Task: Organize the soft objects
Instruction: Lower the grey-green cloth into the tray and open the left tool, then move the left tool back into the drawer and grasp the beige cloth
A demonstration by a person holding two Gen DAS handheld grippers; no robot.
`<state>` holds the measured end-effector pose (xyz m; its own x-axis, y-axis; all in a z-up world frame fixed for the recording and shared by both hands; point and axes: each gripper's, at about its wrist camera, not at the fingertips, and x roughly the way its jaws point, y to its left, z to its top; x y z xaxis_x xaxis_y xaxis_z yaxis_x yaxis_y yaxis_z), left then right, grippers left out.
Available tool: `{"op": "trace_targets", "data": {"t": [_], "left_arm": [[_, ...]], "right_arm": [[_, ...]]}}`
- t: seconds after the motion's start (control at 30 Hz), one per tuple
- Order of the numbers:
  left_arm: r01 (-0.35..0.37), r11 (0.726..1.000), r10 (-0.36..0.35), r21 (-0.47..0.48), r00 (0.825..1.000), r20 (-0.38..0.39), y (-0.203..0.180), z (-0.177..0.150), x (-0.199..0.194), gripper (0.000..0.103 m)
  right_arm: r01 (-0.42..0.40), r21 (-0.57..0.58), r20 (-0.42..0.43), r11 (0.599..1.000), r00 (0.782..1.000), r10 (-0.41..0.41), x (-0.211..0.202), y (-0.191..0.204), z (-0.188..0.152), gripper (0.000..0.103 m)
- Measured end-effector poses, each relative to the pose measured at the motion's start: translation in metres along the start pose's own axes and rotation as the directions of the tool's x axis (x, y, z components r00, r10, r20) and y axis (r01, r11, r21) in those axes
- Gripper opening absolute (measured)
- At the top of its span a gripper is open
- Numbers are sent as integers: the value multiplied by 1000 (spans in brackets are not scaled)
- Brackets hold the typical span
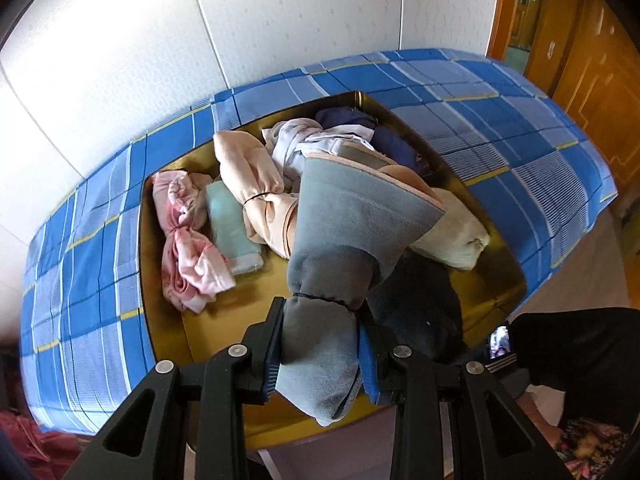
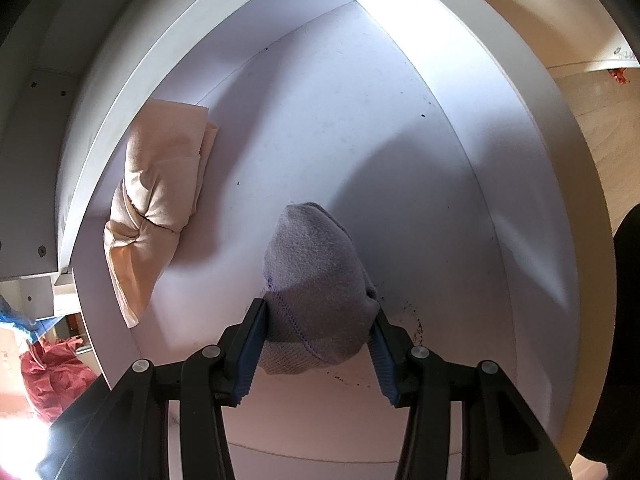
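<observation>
Left gripper (image 1: 320, 356) clamped tight on a grey-blue cloth bundle (image 1: 344, 240), pinched just below the thin black band tied round its middle; fuzzy fleece-like fabric w/ peach edging at the far end, flaring wide above the band, short tail hanging below the pads. Held up over a gold-coloured tray (image 1: 240, 304) sitting on a blue plaid bedcover (image 1: 500, 128). In the tray: pink bundle (image 1: 188, 240) tied at the waist on the left, pale mint folded cloth (image 1: 232, 228) just beside it, peach bundle (image 1: 256, 184) w/ black band next, white & navy pieces behind, cream roll (image 1: 460, 236) at right, dark cloth (image 1: 420, 312) partly hidden under the held bundle. Right gripper (image 2: 318, 344) closed on a grey-lilac cloth roll (image 2: 316, 272), pads pressing both sides; nubby towel-like weave, stitched hem near the pads, rounded top pointing away. Roll resting on the floor of a white drawer (image 2: 360, 120). Beige bundle (image 2: 156, 200), cinched at the middle, lying along the drawer's left wall, well apart from the roll. Dark specks on drawer floor near right pad.
</observation>
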<state>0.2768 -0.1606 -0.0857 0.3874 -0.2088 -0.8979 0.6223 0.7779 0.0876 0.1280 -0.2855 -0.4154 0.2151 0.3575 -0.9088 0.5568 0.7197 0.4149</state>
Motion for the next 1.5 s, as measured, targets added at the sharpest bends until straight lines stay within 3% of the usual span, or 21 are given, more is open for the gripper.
{"op": "trace_targets", "data": {"t": [0.53, 1.23, 1.3, 1.37, 1.4, 1.5], "left_arm": [[-65, 992, 69, 110, 997, -34, -17, 19, 33, 33], [-10, 969, 46, 246, 989, -141, -28, 31, 78, 37], [0, 973, 34, 232, 989, -141, -23, 31, 72, 44], [24, 981, -2, 190, 993, -116, -17, 33, 60, 69], [35, 986, -22, 164, 997, -78, -14, 36, 51, 75], [37, 993, -37, 116, 999, 0, -7, 42, 35, 78]], "right_arm": [[-1, 11, -10, 1000, 1000, 1, 2, -1, 0, 49], [-16, 25, -20, 1000, 1000, 17, 4, -7, 2, 49], [-16, 25, -20, 1000, 1000, 16, 4, -7, 2, 49], [-16, 25, -20, 1000, 1000, 16, 4, -8, 2, 49], [-15, 24, -19, 1000, 1000, 16, 4, -8, 2, 49], [-14, 24, -20, 1000, 1000, 15, 4, -7, 3, 49]]}}
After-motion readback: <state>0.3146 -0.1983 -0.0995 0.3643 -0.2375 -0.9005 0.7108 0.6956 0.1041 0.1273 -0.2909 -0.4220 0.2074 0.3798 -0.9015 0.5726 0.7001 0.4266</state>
